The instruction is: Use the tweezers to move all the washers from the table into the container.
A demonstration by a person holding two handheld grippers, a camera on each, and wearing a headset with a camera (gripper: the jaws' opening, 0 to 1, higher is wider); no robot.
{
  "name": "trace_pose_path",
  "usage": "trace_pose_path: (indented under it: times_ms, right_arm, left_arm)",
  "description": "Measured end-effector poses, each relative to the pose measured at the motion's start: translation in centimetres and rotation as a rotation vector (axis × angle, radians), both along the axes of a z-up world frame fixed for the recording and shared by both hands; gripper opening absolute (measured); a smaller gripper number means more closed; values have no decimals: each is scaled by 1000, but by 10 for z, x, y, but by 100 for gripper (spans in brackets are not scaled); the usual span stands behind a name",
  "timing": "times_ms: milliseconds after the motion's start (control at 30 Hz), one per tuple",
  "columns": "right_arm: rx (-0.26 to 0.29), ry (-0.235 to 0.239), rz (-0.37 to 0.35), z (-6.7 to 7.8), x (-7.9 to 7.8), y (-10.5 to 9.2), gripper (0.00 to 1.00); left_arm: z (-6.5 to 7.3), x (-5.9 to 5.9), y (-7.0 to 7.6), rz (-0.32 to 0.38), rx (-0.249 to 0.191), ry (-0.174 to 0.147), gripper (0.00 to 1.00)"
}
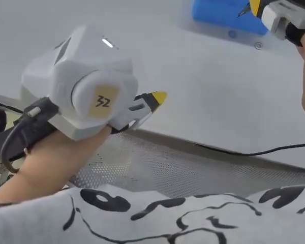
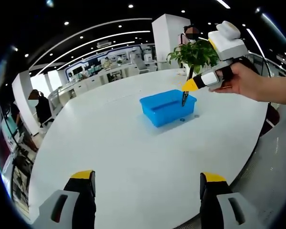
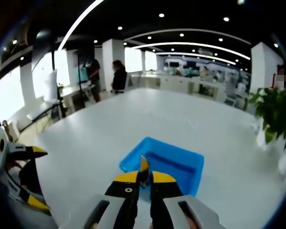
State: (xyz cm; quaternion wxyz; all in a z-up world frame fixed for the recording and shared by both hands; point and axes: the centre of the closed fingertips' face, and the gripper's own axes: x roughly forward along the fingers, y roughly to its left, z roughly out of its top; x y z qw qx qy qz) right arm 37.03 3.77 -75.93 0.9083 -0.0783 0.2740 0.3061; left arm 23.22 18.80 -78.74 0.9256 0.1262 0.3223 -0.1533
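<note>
Right tongs pinch slim dark tweezers over the far blue plastic container; left tongs spread. Small metal washers beside it we judge light, slippery: nip the rim.

- Two grippers: left gripper, right gripper.
- One pair of tweezers.
- One blue container.
- Two washers on the white table: one washer, another washer.
- One potted plant.
- One black cable.

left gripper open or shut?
Open: on the left gripper the jaws stand wide apart, with table showing between them.
</note>
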Motion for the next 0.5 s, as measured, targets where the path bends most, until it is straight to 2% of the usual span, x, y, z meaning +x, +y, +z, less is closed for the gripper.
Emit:
trace_pose_path:
  times_ms: [200, 267, 500]
  right_arm:
    - [-32, 31, -8, -22, 0, -6, 5]
    - [-47, 61, 1, -31, -1, -6, 5]
    - [-69, 63, 9, -40, 3, -4, 5]
  left_arm:
    - [-1, 0, 0, 1, 0, 5, 92]
    - [-1, 1, 1, 0, 0, 3, 92]
    - [-2, 0, 1, 1, 4, 3, 92]
